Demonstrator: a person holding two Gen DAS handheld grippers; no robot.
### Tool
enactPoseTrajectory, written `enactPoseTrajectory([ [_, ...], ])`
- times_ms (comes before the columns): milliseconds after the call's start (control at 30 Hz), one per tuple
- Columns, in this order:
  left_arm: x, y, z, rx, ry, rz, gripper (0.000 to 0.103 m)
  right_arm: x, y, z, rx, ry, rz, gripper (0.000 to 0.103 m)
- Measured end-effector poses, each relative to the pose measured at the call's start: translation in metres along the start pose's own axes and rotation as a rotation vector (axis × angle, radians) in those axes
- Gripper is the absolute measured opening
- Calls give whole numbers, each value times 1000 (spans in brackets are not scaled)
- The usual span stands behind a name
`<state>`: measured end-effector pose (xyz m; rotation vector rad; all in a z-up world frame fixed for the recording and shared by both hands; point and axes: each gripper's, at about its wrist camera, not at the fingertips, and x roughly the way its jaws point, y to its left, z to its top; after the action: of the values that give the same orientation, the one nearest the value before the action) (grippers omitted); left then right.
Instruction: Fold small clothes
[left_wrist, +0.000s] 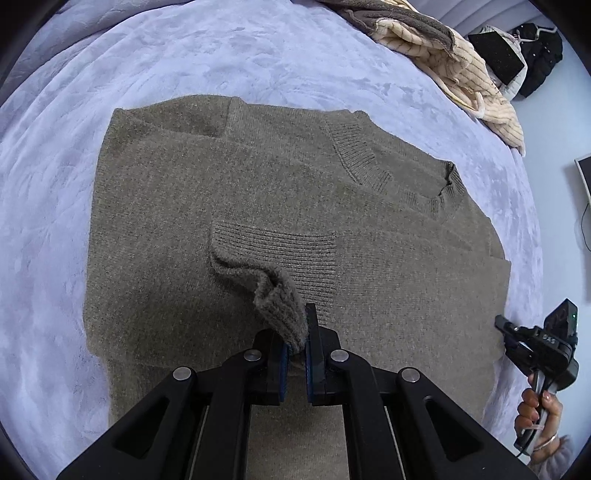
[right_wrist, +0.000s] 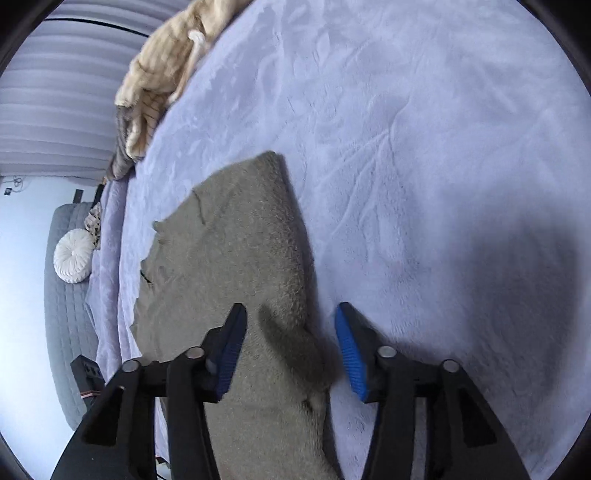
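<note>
An olive-grey knit sweater (left_wrist: 192, 206) lies flat on the lilac bedspread (left_wrist: 184, 55), its ribbed neckline (left_wrist: 388, 173) toward the upper right. One sleeve is folded across the body. My left gripper (left_wrist: 295, 332) is shut on that sleeve's ribbed cuff (left_wrist: 280, 306), lifting it slightly off the body. In the right wrist view my right gripper (right_wrist: 290, 306) stands open just above the sweater's (right_wrist: 229, 240) side edge. Its blue pads (right_wrist: 351, 350) are wide apart, with nothing pinched between them. A hand (left_wrist: 535, 410) holds the right gripper at the sweater's right side.
Cream ribbed and grey-brown garments (left_wrist: 472, 74) are piled at the bed's far right corner. Beyond the bed edge stands a grey quilted seat (right_wrist: 62, 332) with a round white cushion (right_wrist: 72, 256). Bare bedspread (right_wrist: 424, 147) stretches beyond the sweater.
</note>
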<state>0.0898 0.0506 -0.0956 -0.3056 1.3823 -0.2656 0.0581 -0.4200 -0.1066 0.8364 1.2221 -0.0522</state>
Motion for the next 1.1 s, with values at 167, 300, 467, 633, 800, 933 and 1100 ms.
enactPoseTrajectory([
  [167,-1,-5,-4,32,-17,14,8,1,20,-4,-187,-7,-183,8],
  [300,1,9,-8,14,-8,-5,8,13,14,-3,-189,-12,-220,8],
  [467,-19,32,-11,21,-24,84,8,10,17,-8,-241,-32,-251,7],
  [633,-42,67,-14,-51,-42,198,8,-15,14,-11,-170,-58,-219,19],
  [800,-41,97,-13,-155,4,233,62,-41,5,-45,-58,-53,-27,66],
  [933,-45,103,-13,-178,-37,205,70,-35,-12,-57,28,-56,-13,66],
  [1100,-17,97,-6,-128,46,173,69,-15,-21,-50,109,-53,64,65],
])
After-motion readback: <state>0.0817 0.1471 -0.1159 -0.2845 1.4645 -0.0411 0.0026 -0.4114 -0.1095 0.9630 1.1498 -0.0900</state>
